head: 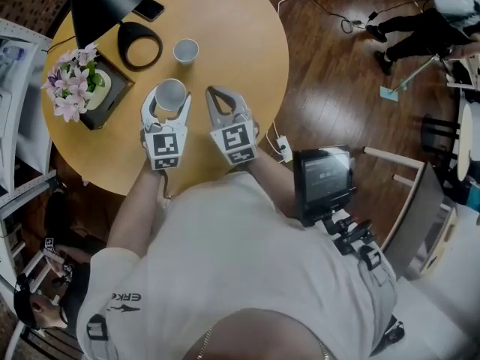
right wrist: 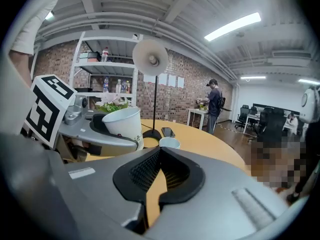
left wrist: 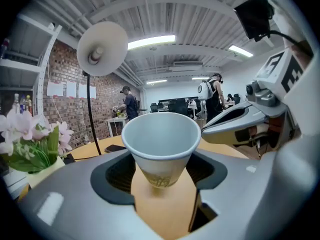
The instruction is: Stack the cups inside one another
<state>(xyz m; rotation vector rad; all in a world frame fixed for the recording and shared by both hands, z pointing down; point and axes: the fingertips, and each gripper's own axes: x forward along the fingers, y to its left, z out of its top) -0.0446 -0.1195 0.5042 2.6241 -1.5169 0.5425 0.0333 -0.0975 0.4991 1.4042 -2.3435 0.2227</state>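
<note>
A white paper cup (head: pixel 170 94) (left wrist: pixel 161 139) sits upright between the jaws of my left gripper (head: pixel 169 97) (left wrist: pixel 161 170), which is shut on its sides and holds it above the round wooden table (head: pixel 232 21). A second, smaller-looking white cup (head: pixel 186 50) (right wrist: pixel 169 143) stands upright on the table beyond it. My right gripper (head: pixel 222 94) (right wrist: pixel 159 153) hangs just right of the left one, shut with nothing between its pads. In the right gripper view the held cup (right wrist: pixel 122 125) shows at the left.
A black desk lamp (head: pixel 105 2) with a ring base (head: pixel 140 45) stands at the table's back left, beside a pot of pink flowers (head: pixel 75 81) and a dark phone (head: pixel 150 10). A cable and plug (head: pixel 283 147) lie on the wooden floor off the table's right edge.
</note>
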